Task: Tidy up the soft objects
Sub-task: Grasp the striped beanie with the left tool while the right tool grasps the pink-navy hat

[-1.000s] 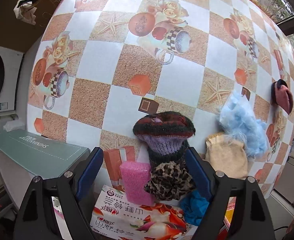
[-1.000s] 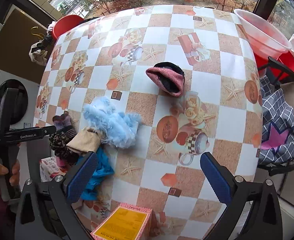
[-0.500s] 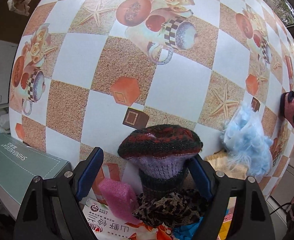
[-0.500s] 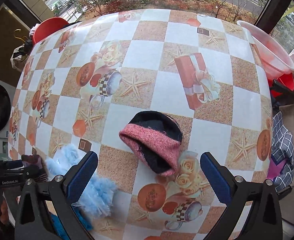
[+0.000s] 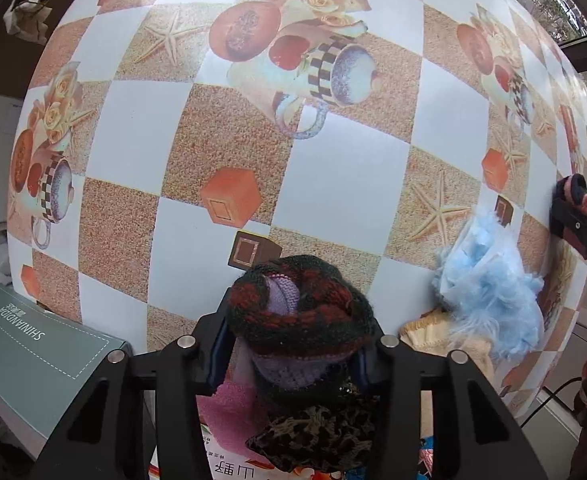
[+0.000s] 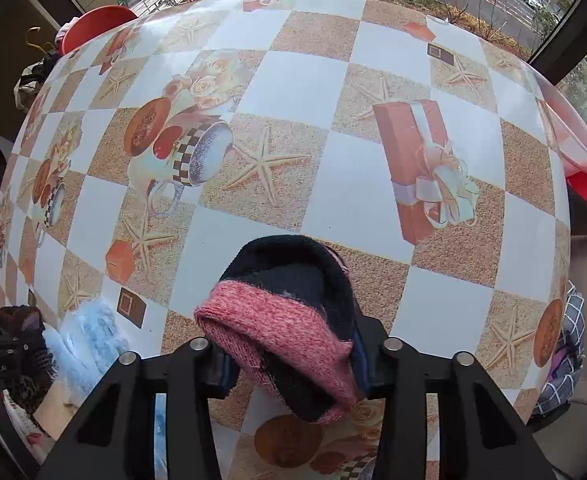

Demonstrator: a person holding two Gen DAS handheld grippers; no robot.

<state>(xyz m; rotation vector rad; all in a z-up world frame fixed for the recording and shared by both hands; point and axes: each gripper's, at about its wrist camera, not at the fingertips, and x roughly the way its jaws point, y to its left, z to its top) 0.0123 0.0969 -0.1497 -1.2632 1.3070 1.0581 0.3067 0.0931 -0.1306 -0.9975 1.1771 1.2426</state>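
Note:
My left gripper [image 5: 293, 356] is shut on a dark red, green and purple knit hat [image 5: 299, 312] at the near table edge. A leopard-print cloth [image 5: 313, 436] and a pink sponge [image 5: 229, 408] lie just below it. A fluffy light-blue item [image 5: 489, 288] and a beige cloth [image 5: 445, 336] lie to its right. My right gripper [image 6: 293, 356] is shut on a pink and navy knit hat [image 6: 289, 320] on the checked tablecloth [image 6: 301, 84]. This pink hat also shows at the far right of the left wrist view [image 5: 581, 200].
A teal box [image 5: 33, 344] stands off the table's left edge and a printed carton [image 5: 229, 468] sits under the cloth pile. A red tub [image 6: 93, 28] and a pale pink basin [image 6: 573, 144] stand beyond the table. A chair with checked fabric [image 6: 565, 364] stands at the right.
Both grippers moved forward over their hats and closed from open. The left one now grips the dark knit hat, the right one the pink and navy hat.

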